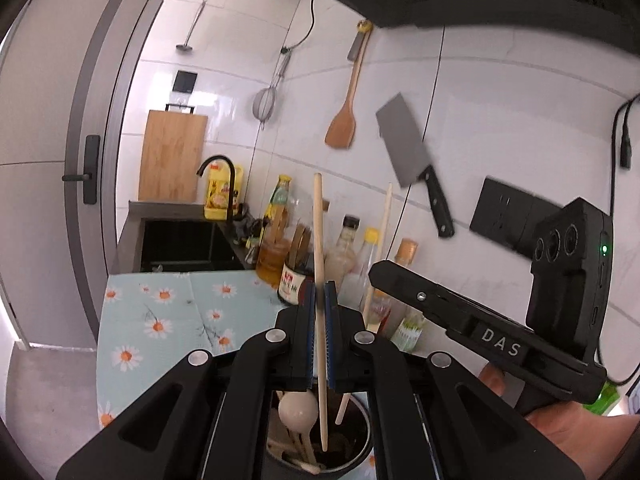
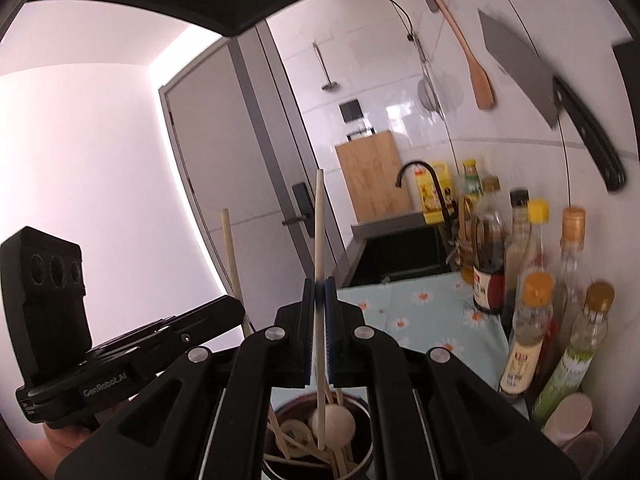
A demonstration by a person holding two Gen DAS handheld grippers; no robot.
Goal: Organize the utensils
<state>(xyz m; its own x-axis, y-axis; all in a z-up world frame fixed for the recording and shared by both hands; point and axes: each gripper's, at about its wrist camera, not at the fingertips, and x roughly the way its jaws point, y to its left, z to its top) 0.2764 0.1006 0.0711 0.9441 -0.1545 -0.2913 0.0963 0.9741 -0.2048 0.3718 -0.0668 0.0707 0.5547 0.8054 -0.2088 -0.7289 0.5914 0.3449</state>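
left wrist view: we note left tool (image 1: 319, 300) and right tool (image 2: 319, 296) each clenched on a chopstick (image 1: 319, 240) above the utensil pot (image 1: 360, 440).

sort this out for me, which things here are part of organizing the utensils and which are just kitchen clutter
Part of the job:
- left gripper, shut on a chopstick
- right gripper, shut on a second chopstick
- utensil pot below them
- wooden spoon inside it

Just lying about:
- cleaver
- wooden spatula
- sauce bottles
- cutting board
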